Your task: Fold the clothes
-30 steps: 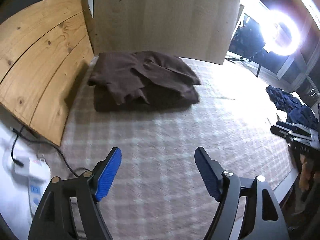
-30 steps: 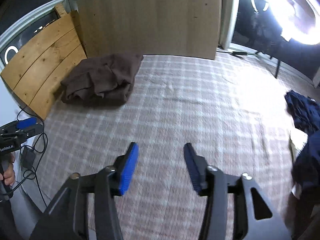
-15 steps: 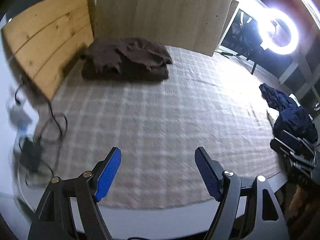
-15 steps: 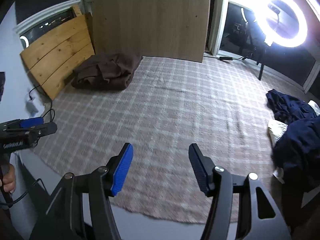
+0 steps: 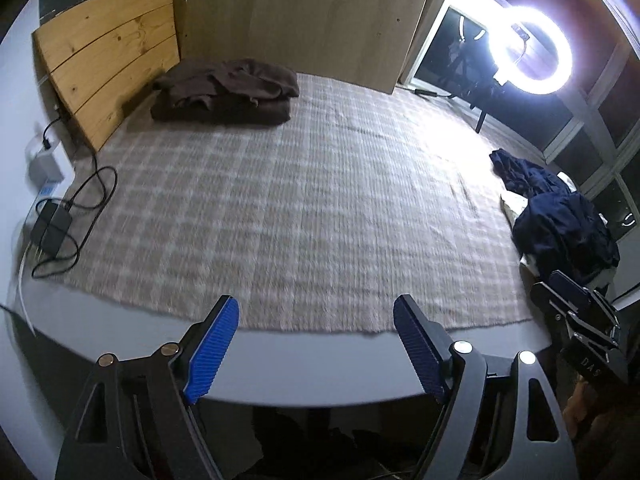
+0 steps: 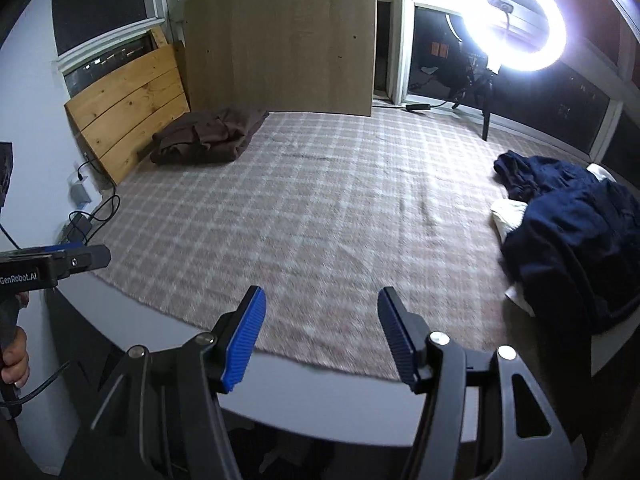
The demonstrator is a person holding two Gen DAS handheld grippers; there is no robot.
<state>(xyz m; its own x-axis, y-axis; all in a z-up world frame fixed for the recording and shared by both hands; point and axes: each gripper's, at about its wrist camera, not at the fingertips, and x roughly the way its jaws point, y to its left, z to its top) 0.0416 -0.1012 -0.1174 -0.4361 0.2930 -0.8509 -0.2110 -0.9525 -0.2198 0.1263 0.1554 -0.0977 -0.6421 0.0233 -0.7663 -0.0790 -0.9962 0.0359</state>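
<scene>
The blue-padded fingers (image 5: 212,350) of the left gripper (image 5: 316,350) fill the bottom of the left wrist view, spread wide and opening further, with nothing between them. In the right wrist view the right gripper (image 6: 320,336) sits at the bottom of the frame, its fingers (image 6: 245,338) parted and empty.

Both grippers hang over the near edge of a pale table (image 5: 320,372) that curves across the lower part of each frame. Just above that edge begins a beige checked blanket (image 5: 300,208), which covers most of the tabletop.

At the right edge of the left wrist view, the right gripper appears from the side, and above it lies a crumpled heap of dark blue clothes (image 5: 560,224). The same heap shows at the right of the right wrist view, resting partly on something white (image 6: 508,216). At the left edge of that view a hand (image 6: 14,354) grips the left gripper's handle.

At the left of the left wrist view, a black power adapter (image 5: 50,226) and looped cable lie beside the blanket.

Farther up, in the upper left, a folded brown garment (image 5: 228,94) rests on the blanket's far corner, near a leaning pine board (image 5: 108,68). A larger pale wooden panel (image 5: 304,16) stands behind. A glowing ring light (image 5: 528,50) shines at the upper right.
</scene>
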